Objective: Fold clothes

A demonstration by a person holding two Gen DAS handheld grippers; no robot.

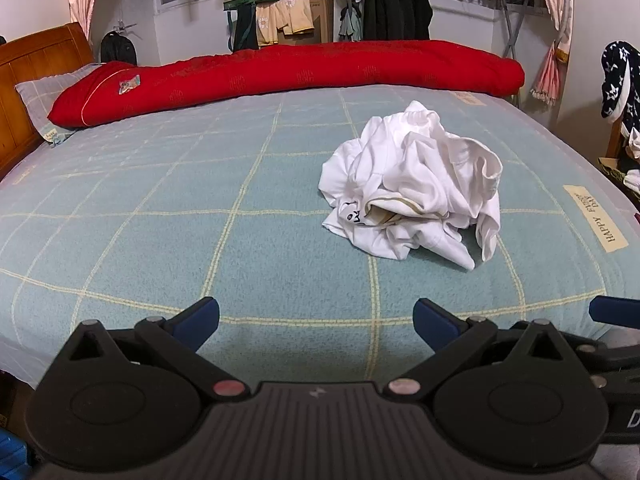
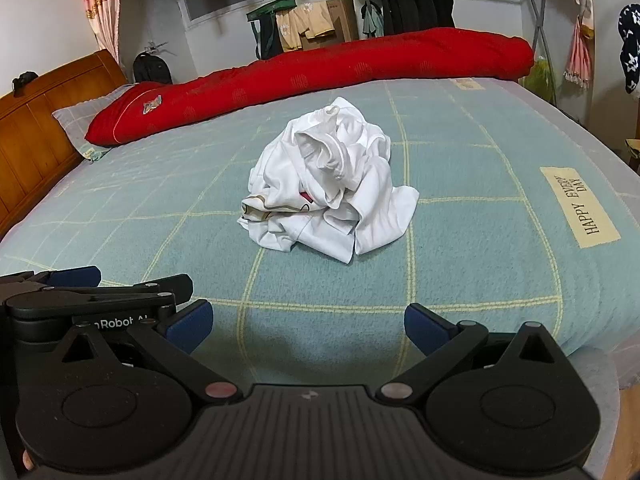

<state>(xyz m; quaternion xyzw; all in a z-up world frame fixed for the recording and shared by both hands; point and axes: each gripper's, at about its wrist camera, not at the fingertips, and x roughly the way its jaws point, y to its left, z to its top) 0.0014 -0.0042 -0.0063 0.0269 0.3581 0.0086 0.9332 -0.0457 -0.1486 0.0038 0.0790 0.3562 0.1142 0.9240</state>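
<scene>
A crumpled white garment (image 1: 416, 184) lies in a heap on the pale blue checked bed cover (image 1: 160, 208), right of centre in the left wrist view. The right wrist view has the same white garment (image 2: 328, 184) near the middle of the bed cover (image 2: 480, 240). My left gripper (image 1: 316, 322) hovers over the near edge of the bed, open and empty, well short of the heap. My right gripper (image 2: 309, 326) is also open and empty, at the near edge. The left gripper (image 2: 120, 288) shows at the lower left of the right wrist view.
A long red quilt (image 1: 300, 76) lies rolled along the far side of the bed. A wooden headboard (image 1: 36, 64) and a grey pillow (image 1: 48, 92) are at the left. Dark jackets (image 1: 396, 4) hang on a rack behind. The bed edge drops off at right.
</scene>
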